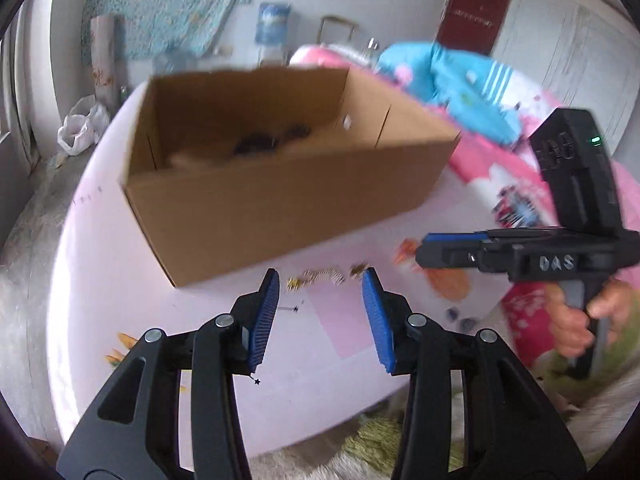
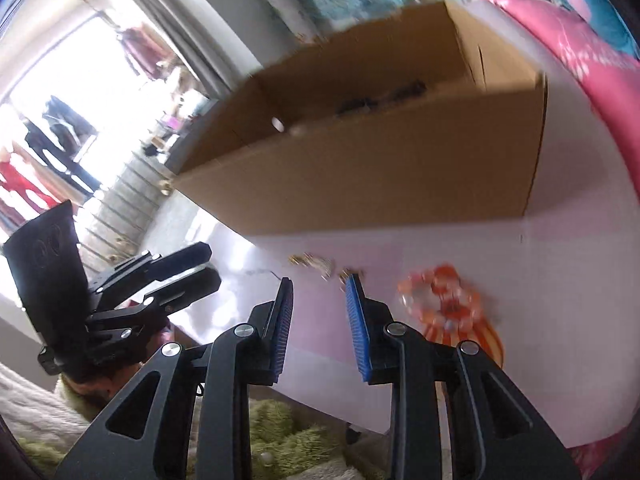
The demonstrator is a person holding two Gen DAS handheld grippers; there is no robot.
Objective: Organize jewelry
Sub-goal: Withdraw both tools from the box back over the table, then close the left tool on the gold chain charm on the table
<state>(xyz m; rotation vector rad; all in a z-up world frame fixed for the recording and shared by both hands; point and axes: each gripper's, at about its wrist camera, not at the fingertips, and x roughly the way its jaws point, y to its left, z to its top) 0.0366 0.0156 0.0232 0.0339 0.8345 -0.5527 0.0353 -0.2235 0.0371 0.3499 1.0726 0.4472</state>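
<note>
An open cardboard box (image 1: 280,208) (image 2: 380,184) stands on the pale pink table (image 1: 120,280) with dark blurred items (image 1: 260,144) inside. A gold chain (image 1: 320,275) (image 2: 316,264) lies on the table just in front of the box. My left gripper (image 1: 322,278) hovers right before the chain, open and empty. My right gripper (image 2: 320,282) is open too, nothing between its blue pads, the chain just past its tips. An orange bead bracelet (image 2: 440,296) (image 1: 404,254) lies to the right. A small star pin (image 1: 292,309) sits near the left finger.
A hand (image 1: 576,320) holds the right gripper (image 1: 426,248) at the table's right side; the left gripper (image 2: 208,264) shows at the left. Pink and blue bedding (image 1: 440,76) lies behind the box. Dark beads (image 1: 460,318) rest on the table. A green shaggy rug (image 2: 280,432) lies below the table edge.
</note>
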